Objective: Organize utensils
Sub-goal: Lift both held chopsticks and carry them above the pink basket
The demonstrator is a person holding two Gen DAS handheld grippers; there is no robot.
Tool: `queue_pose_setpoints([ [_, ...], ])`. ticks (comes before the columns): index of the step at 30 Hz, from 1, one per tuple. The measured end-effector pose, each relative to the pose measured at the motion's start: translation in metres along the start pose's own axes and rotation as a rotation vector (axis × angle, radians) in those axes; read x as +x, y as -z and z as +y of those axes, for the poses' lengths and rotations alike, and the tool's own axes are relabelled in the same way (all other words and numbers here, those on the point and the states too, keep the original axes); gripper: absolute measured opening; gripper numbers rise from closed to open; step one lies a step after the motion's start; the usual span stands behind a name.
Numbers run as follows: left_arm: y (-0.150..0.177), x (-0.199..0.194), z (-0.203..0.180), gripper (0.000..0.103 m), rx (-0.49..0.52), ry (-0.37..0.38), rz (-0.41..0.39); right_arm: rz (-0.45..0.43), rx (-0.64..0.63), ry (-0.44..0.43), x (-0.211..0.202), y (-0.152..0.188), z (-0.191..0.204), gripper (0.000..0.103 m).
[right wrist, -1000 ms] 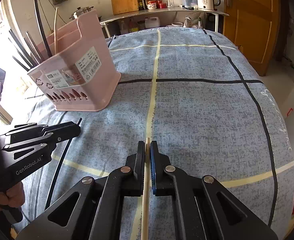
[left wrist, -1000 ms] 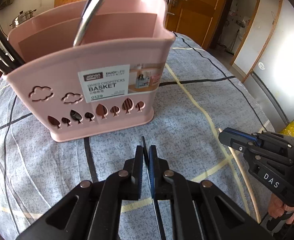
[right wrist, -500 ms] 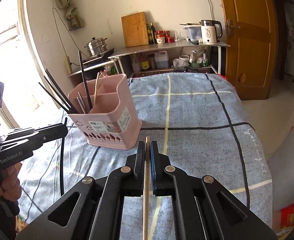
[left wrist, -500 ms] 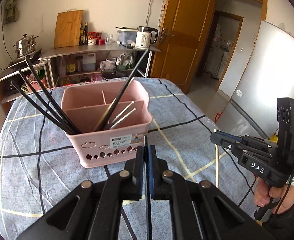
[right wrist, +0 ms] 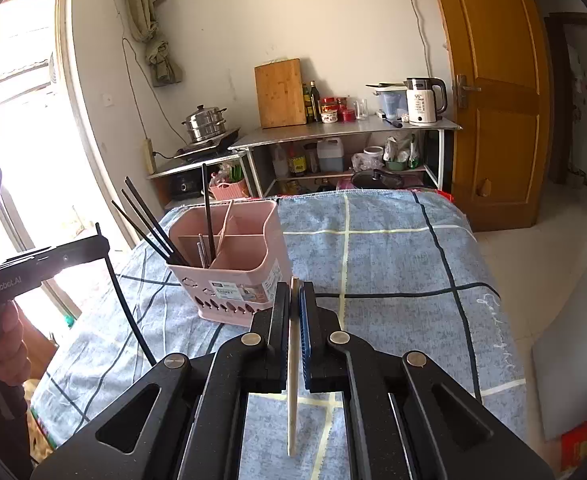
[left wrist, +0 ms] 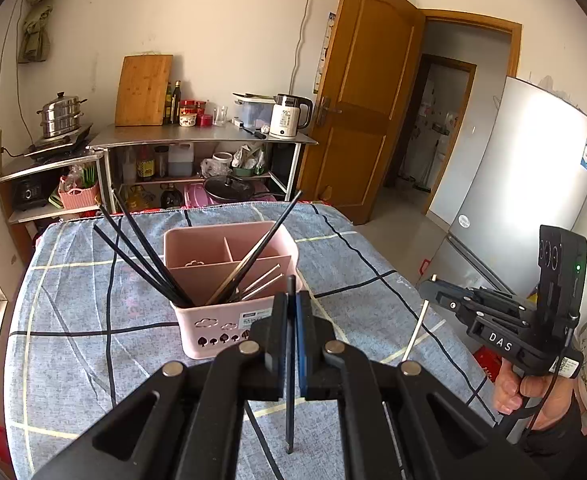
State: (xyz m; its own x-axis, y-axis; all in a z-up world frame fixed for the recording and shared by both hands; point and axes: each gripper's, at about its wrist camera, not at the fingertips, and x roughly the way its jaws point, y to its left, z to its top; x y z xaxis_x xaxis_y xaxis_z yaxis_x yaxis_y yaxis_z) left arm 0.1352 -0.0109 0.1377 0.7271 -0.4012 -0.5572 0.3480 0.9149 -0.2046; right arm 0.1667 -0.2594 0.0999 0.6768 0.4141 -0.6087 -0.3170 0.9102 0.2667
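A pink divided basket [left wrist: 229, 316] stands on the blue checked table; it also shows in the right wrist view [right wrist: 249, 276]. Several black chopsticks [left wrist: 145, 256] lean in its left compartment, and metal utensils [left wrist: 261, 280] lie in the middle one. My left gripper [left wrist: 291, 300] is shut on a black chopstick [left wrist: 290, 408], held high above the table in front of the basket. My right gripper [right wrist: 293, 296] is shut on a pale wooden chopstick [right wrist: 292, 380], held high to the right of the basket. Each gripper shows in the other's view, the right [left wrist: 429, 290] and the left [right wrist: 103, 242].
The table [right wrist: 393, 264] carries a blue cloth with dark and pale lines. Behind it stand a metal shelf [left wrist: 201, 144] with a kettle, bottles and a cutting board, a wooden door [left wrist: 365, 112], and a fridge [left wrist: 525, 184] at the right.
Both grippers have risen well above the table and drawn back from the basket, each keeping its chopstick. The basket now looks smaller and is seen from above.
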Motion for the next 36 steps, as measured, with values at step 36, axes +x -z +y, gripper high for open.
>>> queue_pose_setpoints([
  [36,-0.067,-0.034,0.014,0.004,0.024,-0.028,-0.055,-0.117,-0.042,-0.127,0.006,-0.060,0.048,0.004],
])
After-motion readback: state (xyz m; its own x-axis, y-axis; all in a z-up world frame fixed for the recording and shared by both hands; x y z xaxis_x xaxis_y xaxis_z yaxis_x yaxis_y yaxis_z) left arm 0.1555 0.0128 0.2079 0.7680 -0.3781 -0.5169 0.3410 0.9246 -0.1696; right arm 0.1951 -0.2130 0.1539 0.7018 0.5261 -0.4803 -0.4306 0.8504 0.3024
